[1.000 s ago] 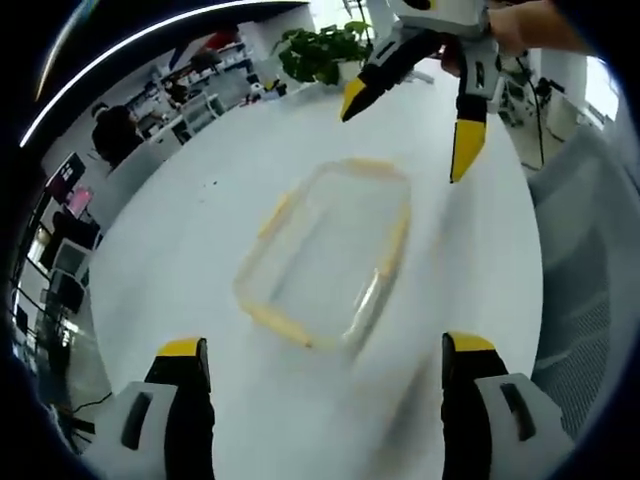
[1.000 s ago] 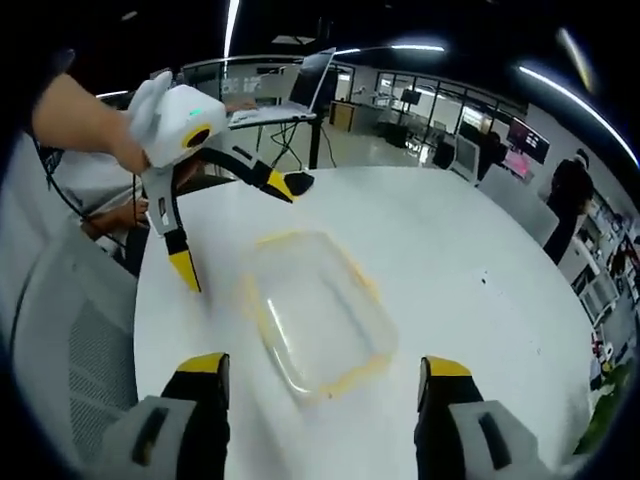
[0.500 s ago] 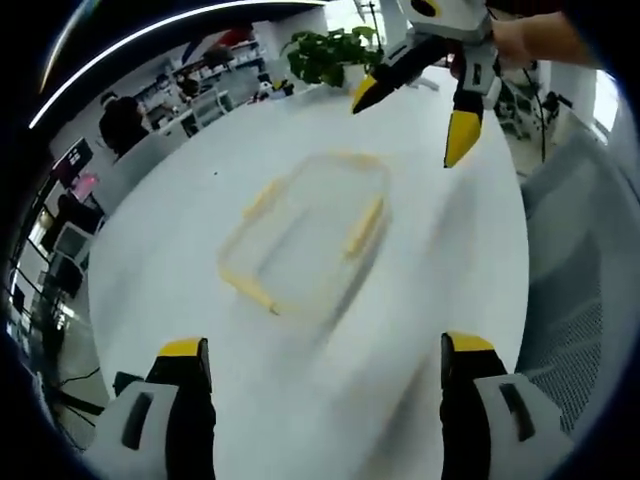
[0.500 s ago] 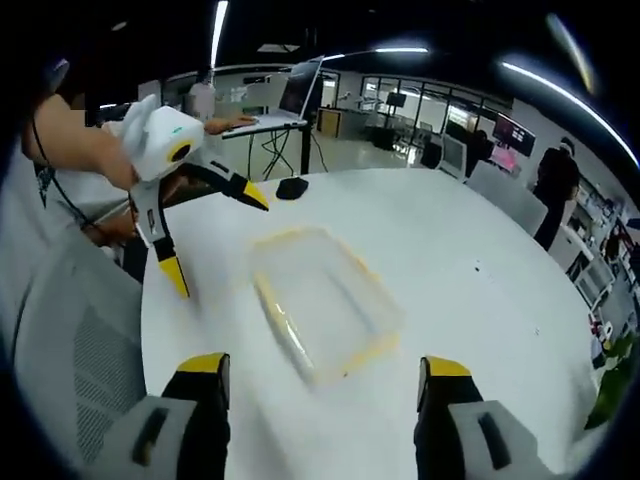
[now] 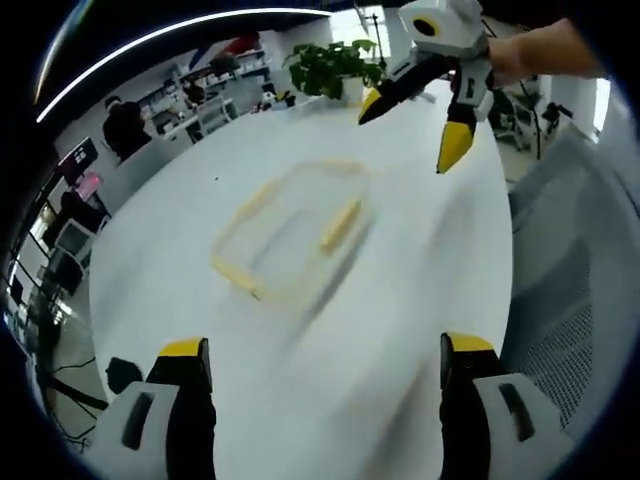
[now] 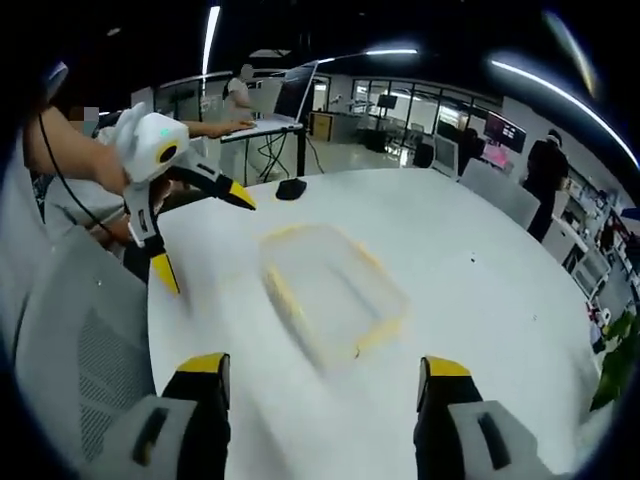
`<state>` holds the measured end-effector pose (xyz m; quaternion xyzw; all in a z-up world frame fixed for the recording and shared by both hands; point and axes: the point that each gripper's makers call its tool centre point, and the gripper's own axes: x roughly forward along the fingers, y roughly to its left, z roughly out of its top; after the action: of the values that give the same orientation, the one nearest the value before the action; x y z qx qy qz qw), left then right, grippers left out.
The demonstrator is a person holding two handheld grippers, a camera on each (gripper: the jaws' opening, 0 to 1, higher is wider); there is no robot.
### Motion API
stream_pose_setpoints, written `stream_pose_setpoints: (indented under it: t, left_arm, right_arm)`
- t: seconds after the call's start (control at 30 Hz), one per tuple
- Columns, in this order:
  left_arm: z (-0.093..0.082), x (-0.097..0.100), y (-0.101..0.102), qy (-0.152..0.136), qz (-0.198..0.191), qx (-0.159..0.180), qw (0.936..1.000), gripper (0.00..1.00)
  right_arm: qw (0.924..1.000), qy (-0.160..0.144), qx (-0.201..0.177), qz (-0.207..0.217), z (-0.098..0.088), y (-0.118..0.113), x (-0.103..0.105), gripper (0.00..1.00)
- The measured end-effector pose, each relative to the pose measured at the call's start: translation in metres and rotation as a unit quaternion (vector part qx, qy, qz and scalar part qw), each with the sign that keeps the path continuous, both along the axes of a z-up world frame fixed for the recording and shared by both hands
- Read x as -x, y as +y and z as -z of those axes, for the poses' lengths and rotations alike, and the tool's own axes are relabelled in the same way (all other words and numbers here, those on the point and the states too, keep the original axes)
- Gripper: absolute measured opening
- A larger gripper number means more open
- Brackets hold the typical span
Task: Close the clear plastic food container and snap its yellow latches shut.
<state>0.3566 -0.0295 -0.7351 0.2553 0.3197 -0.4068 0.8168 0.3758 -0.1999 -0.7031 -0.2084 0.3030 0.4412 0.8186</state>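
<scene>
Clear plastic container (image 5: 290,235) with yellow plastic latches (image 5: 340,224) is sitting mid-frame on smooth, glossy white desk (image 5: 300,400); grey mesh chair (image 6: 70,340) is showing lower left.

- The left gripper view looks from above and back, down along its own two spread jaws, over a round white table (image 5: 300,380); the clear container (image 5: 290,232) lies well ahead, near the middle of the picture.
- Far across the table this view faces a potted plant (image 5: 328,64) and shelves, with the right gripper (image 5: 415,125) hanging at upper right.
- The right gripper view looks from the opposite side, also tilted down past its own spread jaws, with the container (image 6: 330,290) ahead at mid distance.
- It faces glass-walled offices, and the left gripper (image 6: 205,235) hangs at upper left.
- Both views share the table top, the container and each other's gripper.
</scene>
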Motion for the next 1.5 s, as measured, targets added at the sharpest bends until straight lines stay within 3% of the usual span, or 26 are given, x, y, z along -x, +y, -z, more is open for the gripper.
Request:
stream_pose_setpoints:
  t: [0.63, 1.5]
  left_arm:
    - [0.002, 0.017, -0.004, -0.009, -0.015, 0.024, 0.9996, 0.91]
    - [0.007, 0.043, 0.000, -0.016, -0.058, 0.066, 0.9960, 0.91]
  right_arm:
    - [0.9992, -0.009, -0.034, 0.020, -0.004, 0.000, 0.019, 0.75]
    - [0.9968, -0.014, -0.060, 0.051, 0.008, -0.016, 0.046, 0.74]
